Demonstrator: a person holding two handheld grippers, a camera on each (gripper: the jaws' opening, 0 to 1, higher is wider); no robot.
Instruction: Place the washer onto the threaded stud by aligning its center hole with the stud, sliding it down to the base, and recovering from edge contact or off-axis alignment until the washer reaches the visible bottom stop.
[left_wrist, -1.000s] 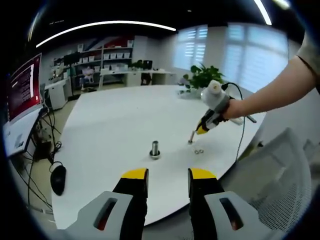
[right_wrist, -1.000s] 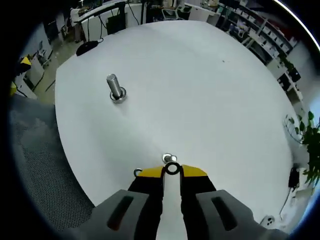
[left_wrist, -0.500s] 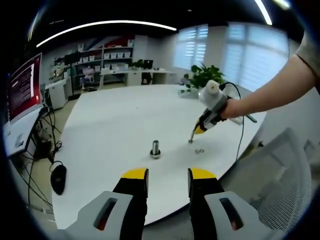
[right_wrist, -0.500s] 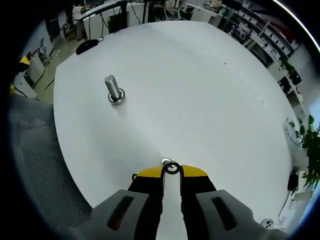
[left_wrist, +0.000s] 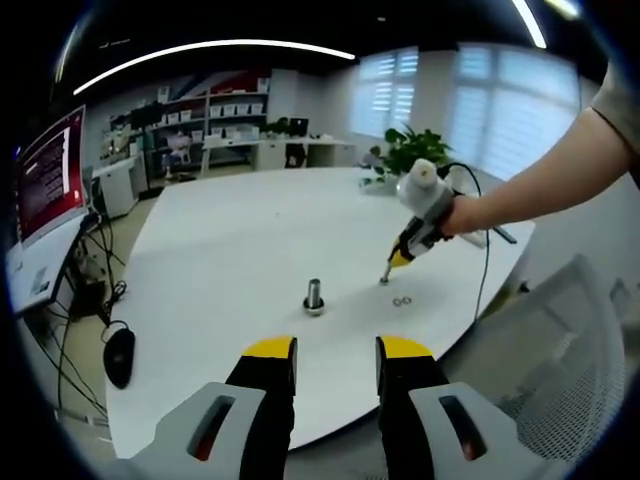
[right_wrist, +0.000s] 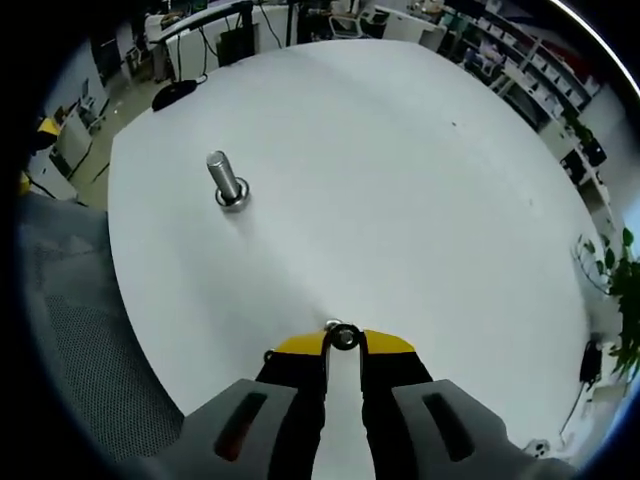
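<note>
Right gripper: we see its yellow-tipped jaws pinched on a washer, which stands on edge between the tips, raised off the table.
Same gripper from the left gripper view: it hangs just above the table, tips pointing down, held by a person's hand.
Spare washers: two lie flat on the table just beside those tips; in the right gripper view one peeks out past the tips.
Threaded stud: upright on its base, well apart from the held washer, up and to the left in the right gripper view; also seen at.
Left gripper: we see its jaws spread with a gap, holding nothing, near the table's edge.
</note>
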